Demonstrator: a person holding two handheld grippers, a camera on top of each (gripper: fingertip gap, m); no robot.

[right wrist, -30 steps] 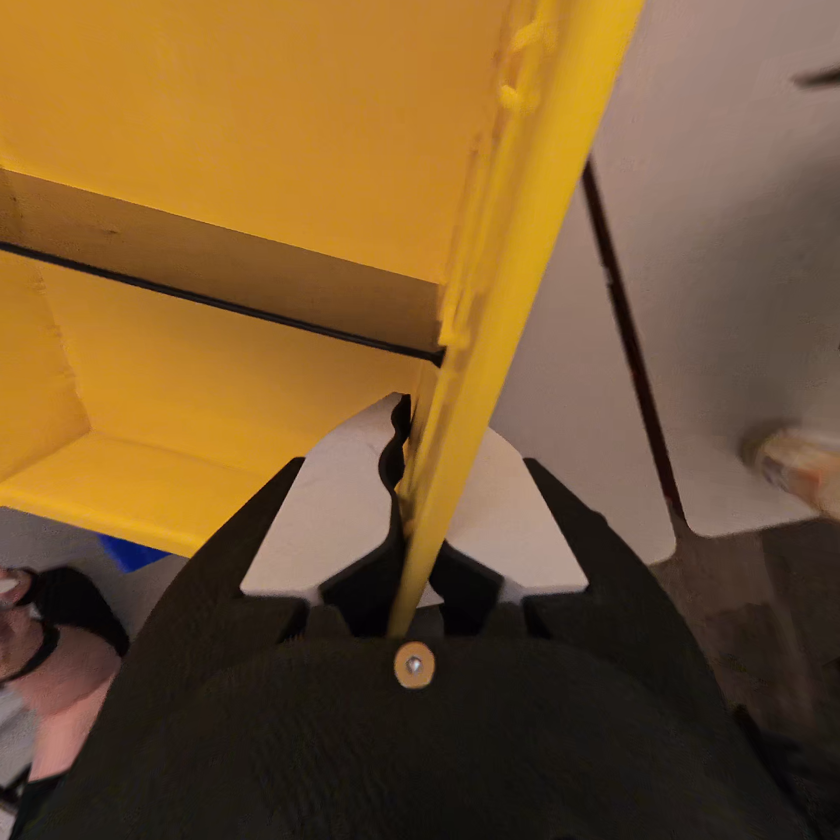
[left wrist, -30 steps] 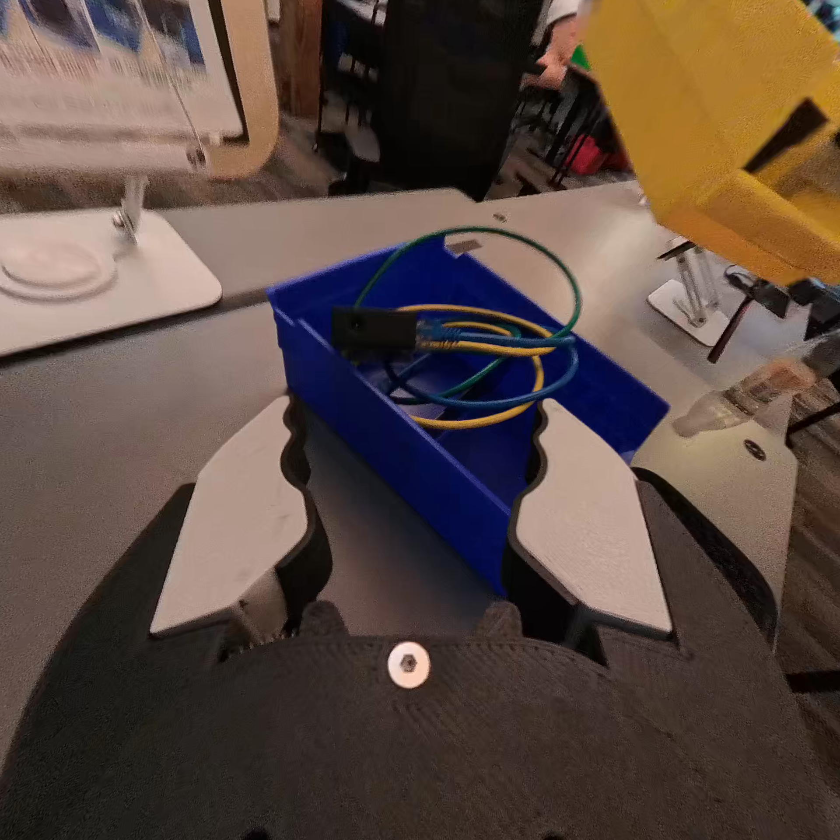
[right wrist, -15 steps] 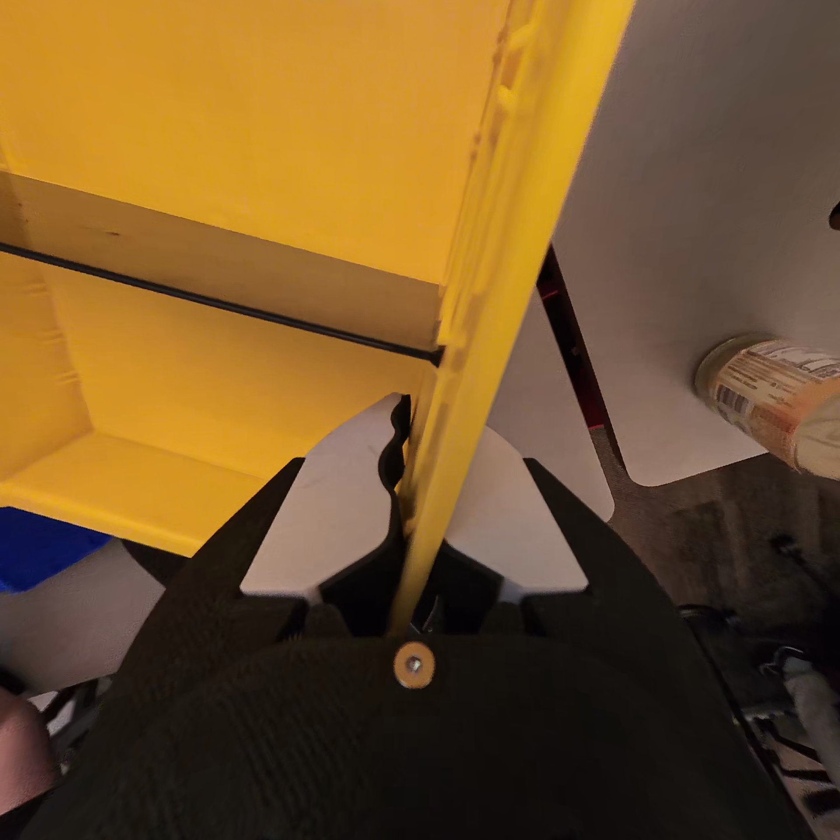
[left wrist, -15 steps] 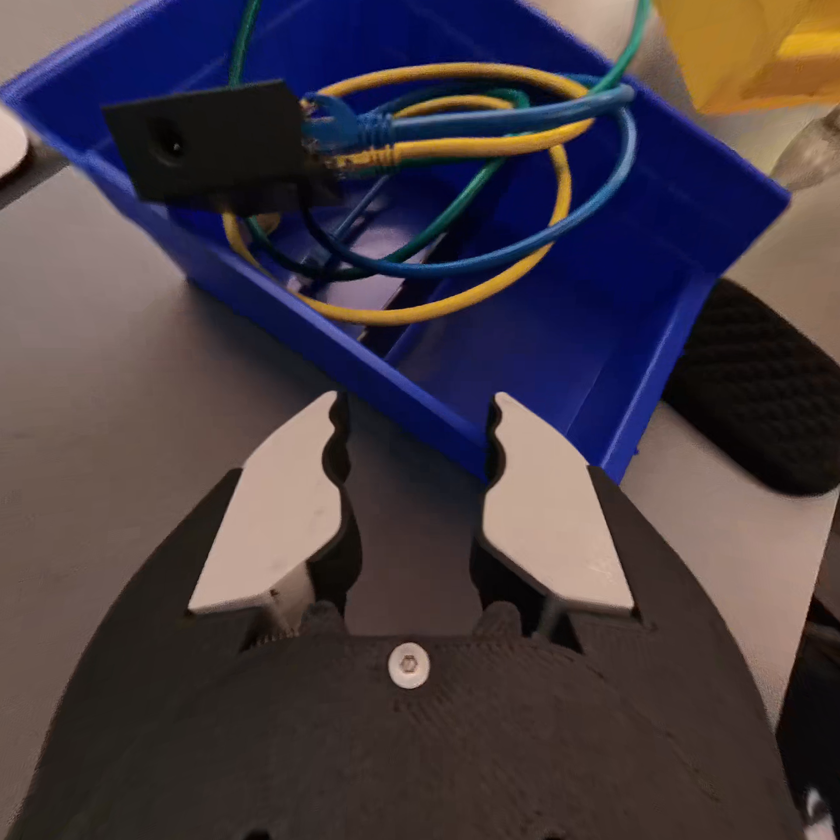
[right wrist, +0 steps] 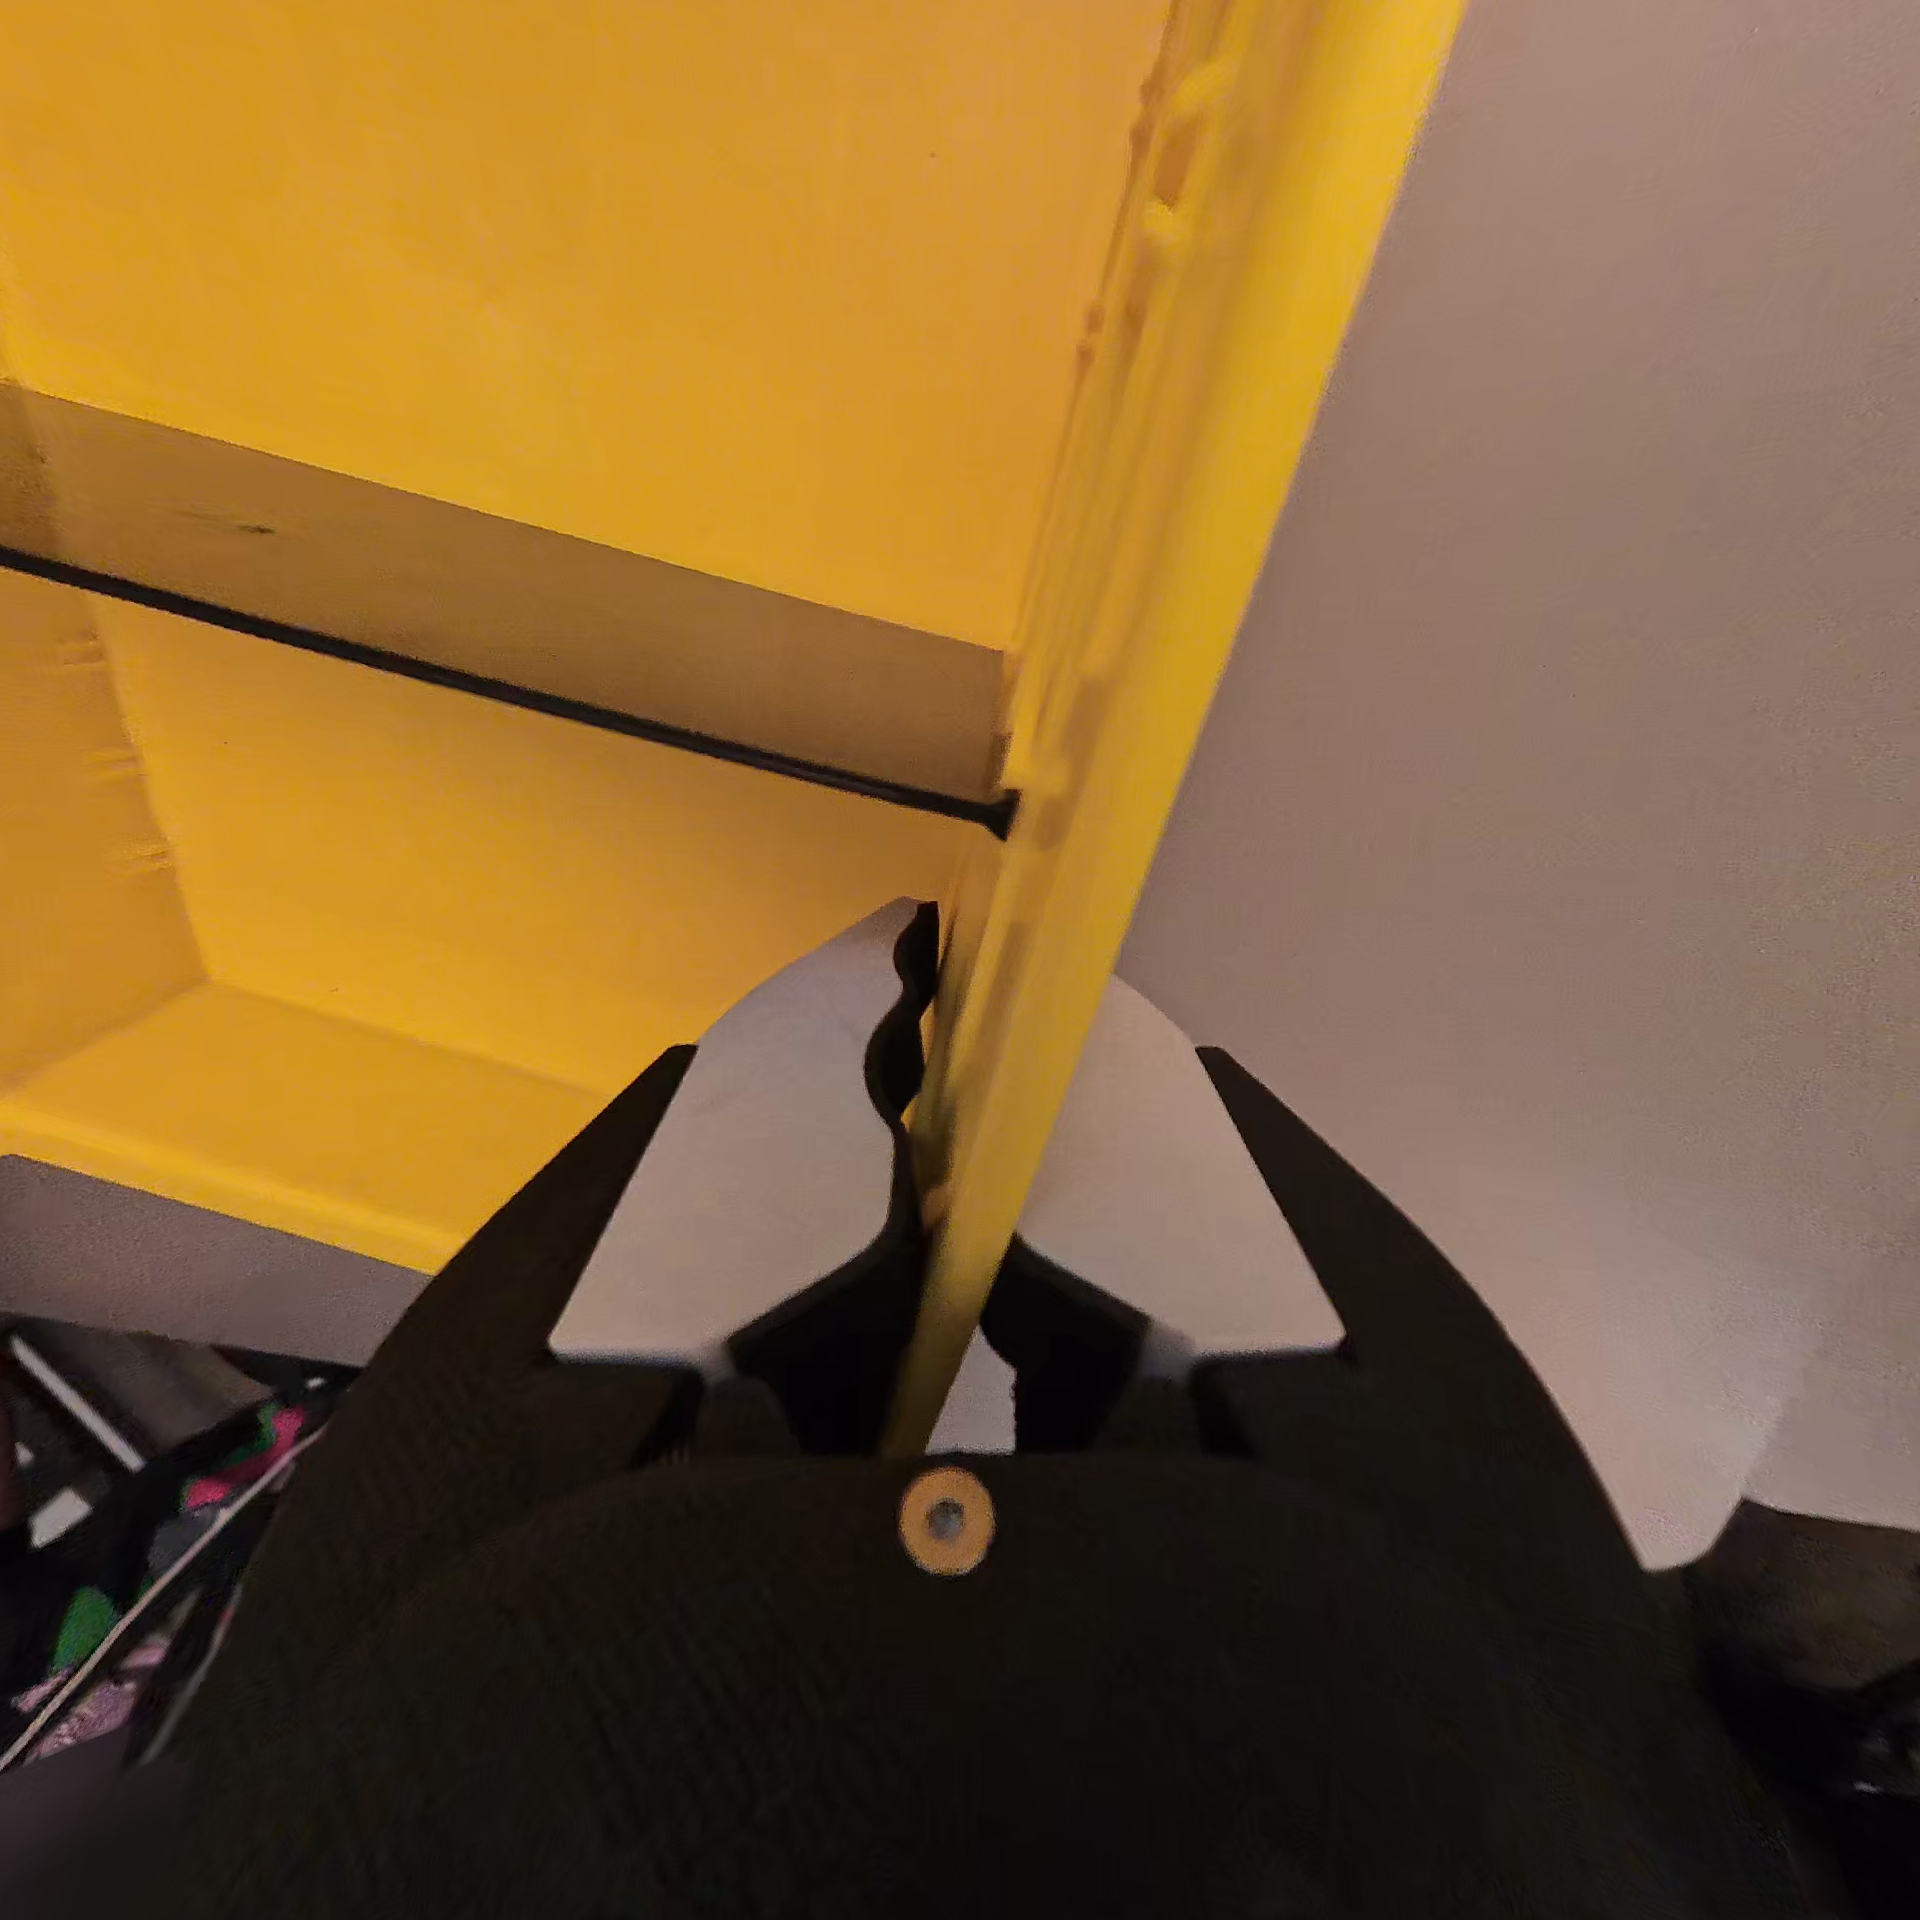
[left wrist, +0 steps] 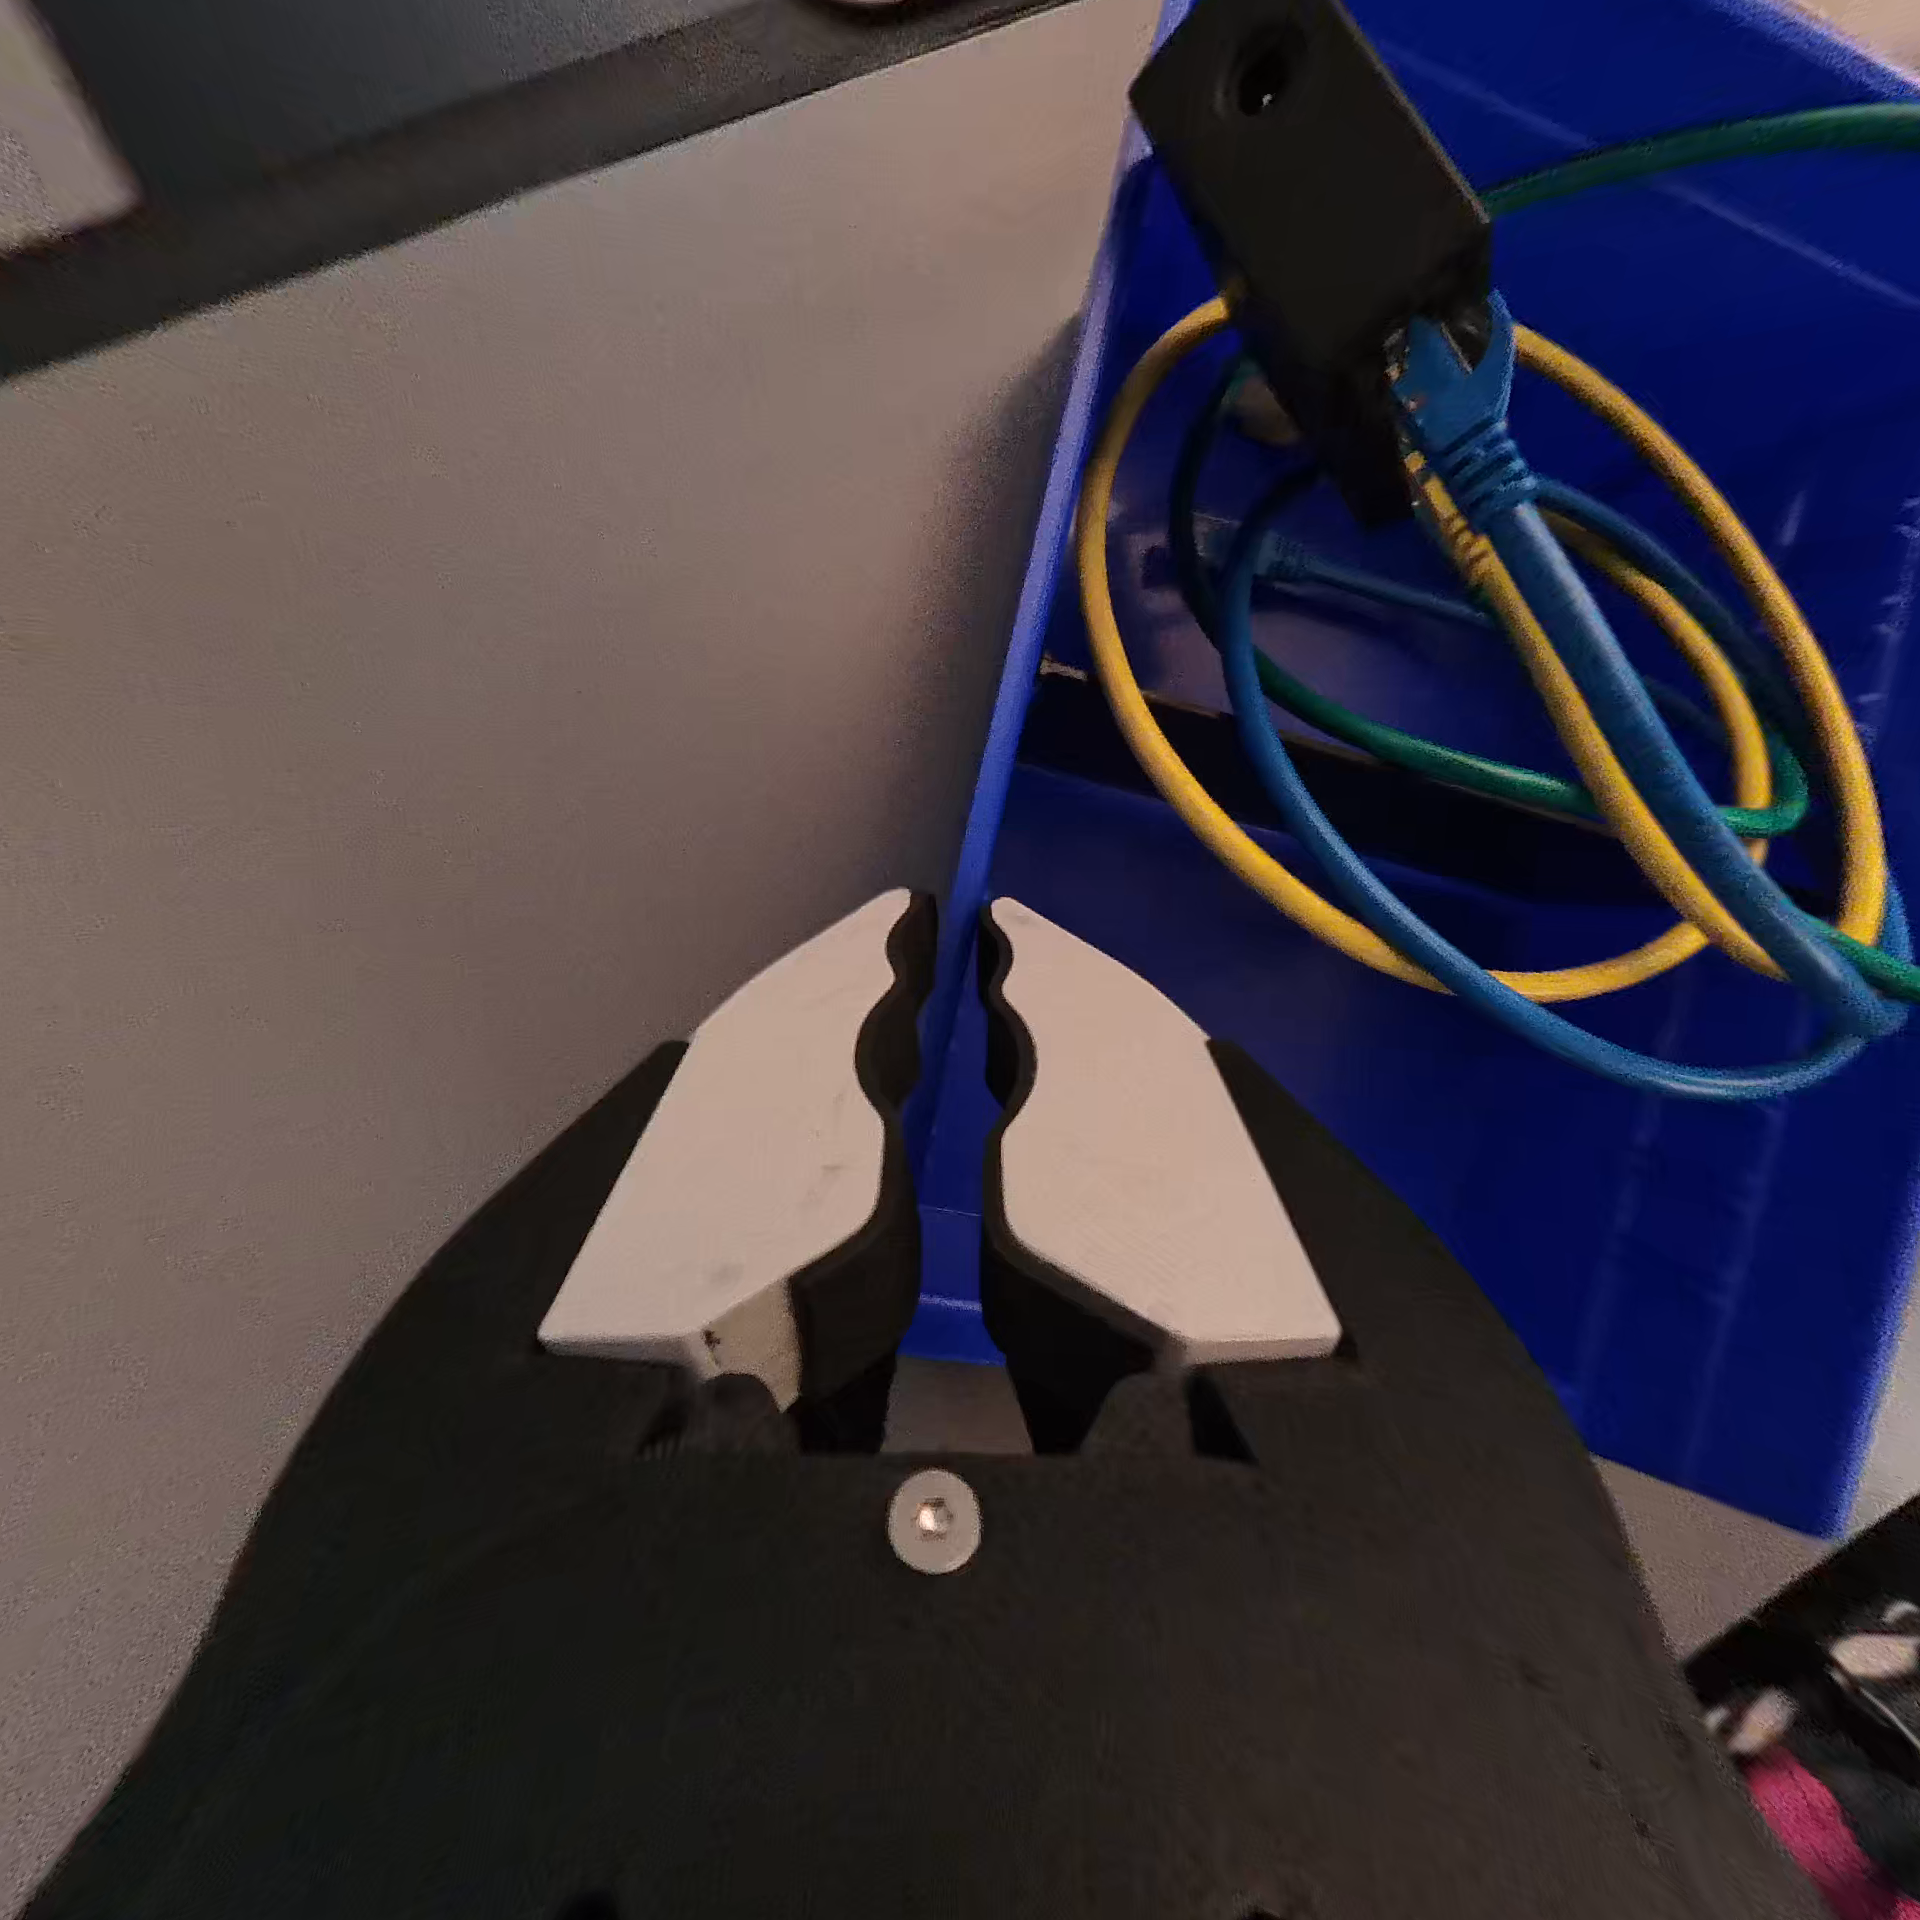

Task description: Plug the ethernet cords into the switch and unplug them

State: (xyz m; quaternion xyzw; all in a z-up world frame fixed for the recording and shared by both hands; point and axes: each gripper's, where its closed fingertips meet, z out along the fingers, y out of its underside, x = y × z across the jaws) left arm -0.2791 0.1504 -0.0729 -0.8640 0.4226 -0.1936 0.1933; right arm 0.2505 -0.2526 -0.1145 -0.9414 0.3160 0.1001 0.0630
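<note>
In the left wrist view a blue bin stands on the grey table. Inside it a black switch leans on the bin's wall, with a blue ethernet cord, a yellow cord and a green cord looped below it. The blue and yellow plugs sit in the switch. My left gripper is shut on the bin's near side wall. In the right wrist view my right gripper is shut on the side wall of an empty yellow bin held above the table.
A dark seam crosses the table at the far left of the left wrist view. The rounded table edge shows low right in the right wrist view, with dark floor and coloured clutter below. The gap from one gripper's tips to the other's is roughly 65 cm.
My left gripper moved in to the blue bin and closed on its side wall; one second ago it was wide open. The right gripper keeps its grip on the yellow bin, which has shifted over the table.
</note>
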